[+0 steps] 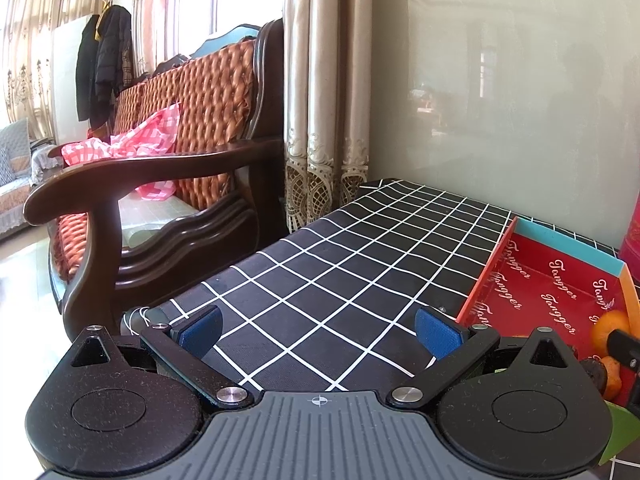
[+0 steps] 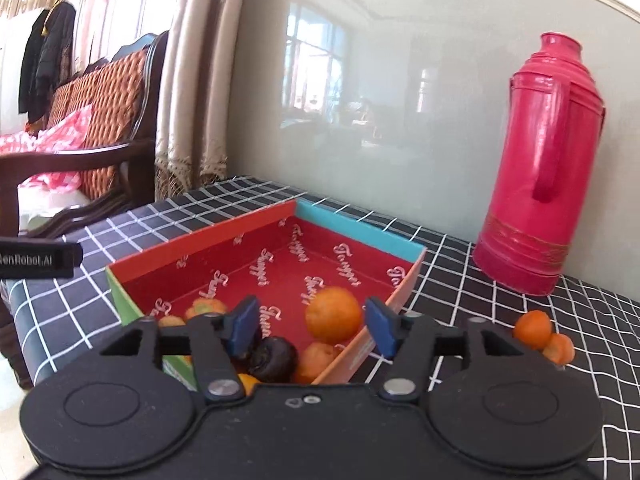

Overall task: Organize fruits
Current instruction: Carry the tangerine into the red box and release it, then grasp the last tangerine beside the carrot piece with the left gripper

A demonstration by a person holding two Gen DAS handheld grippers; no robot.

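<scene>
A red cardboard box [image 2: 224,240] lies on the black checked tablecloth [image 2: 224,200]. Inside it are a large orange [image 2: 333,317], several smaller oranges [image 2: 204,306] and a dark round fruit [image 2: 276,360]. Two small oranges [image 2: 534,330] lie on the cloth to the right of the box. My right gripper [image 2: 316,326] is open and empty, hovering over the box's near right corner, with the large orange between its fingers in the view. My left gripper [image 1: 320,330] is open and empty over bare cloth, left of the box [image 1: 560,280].
A tall pink thermos [image 2: 536,168] stands at the back right against a glossy wall panel [image 2: 360,80]. A wooden sofa [image 1: 180,168] with a pink checked cloth stands beyond the table's left edge. Curtains [image 1: 324,80] hang behind it.
</scene>
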